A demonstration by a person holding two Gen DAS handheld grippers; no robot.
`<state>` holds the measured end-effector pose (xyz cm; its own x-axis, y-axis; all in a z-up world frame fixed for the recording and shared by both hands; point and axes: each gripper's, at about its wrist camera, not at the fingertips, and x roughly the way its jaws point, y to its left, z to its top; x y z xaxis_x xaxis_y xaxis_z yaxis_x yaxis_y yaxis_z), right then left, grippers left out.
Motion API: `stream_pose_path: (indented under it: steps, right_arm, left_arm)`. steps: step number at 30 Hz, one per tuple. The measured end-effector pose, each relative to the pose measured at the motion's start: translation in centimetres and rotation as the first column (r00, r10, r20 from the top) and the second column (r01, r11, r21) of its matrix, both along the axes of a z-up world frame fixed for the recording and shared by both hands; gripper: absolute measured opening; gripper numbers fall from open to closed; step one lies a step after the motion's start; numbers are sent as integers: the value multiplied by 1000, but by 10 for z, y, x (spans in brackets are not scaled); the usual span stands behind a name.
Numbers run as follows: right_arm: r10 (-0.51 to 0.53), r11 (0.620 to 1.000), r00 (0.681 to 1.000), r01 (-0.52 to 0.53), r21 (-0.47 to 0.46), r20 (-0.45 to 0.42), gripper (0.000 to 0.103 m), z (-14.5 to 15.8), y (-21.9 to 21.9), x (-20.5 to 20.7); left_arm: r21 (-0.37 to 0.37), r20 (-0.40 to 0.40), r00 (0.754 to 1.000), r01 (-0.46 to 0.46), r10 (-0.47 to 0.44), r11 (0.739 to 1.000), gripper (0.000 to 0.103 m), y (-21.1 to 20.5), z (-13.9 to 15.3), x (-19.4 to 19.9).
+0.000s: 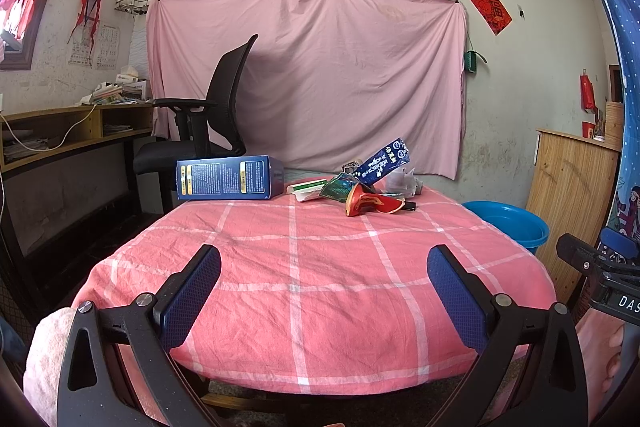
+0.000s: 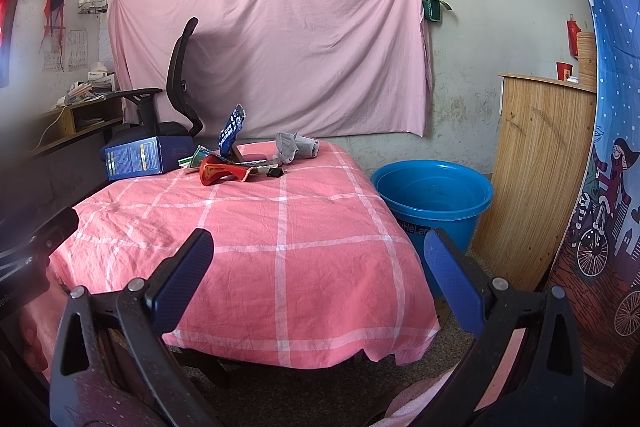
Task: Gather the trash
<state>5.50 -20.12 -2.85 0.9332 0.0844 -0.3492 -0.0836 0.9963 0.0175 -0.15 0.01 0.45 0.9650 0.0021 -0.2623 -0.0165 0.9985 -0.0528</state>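
both grippers, left gripper (image 1: 324, 269) and right gripper (image 2: 318, 253), spread and empty; reach across table (image 1: 256, 267) to trash pile (image 1: 360, 187), pinch one light wrapper, carry to blue bucket (image 2: 434, 199).

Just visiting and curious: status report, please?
Left claw and right claw open, empty, at the table's near edge. Trash pile untouched at far end. Blue tub waiting beside the table. Nothing in the way.

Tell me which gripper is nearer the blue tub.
Right. The right gripper hovers over the table's near right corner, with the blue tub on the floor just ahead beside its right finger. The left gripper is further left over the table's near edge.
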Motion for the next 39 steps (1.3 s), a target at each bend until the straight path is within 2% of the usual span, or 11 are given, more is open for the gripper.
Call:
stream_pose_path:
  steps: [32,39]
  right_arm:
    - [1,1000,1000,-1,2,1,103,0,0,0]
    - [8,1000,1000,-8,11,-1,103,2,1,0]
  left_arm:
    - [0,1,1000,-1,1,1000,101,-1,0,0]
    - [-21,-13,1000,0,-1,1000,101,-1,4,2]
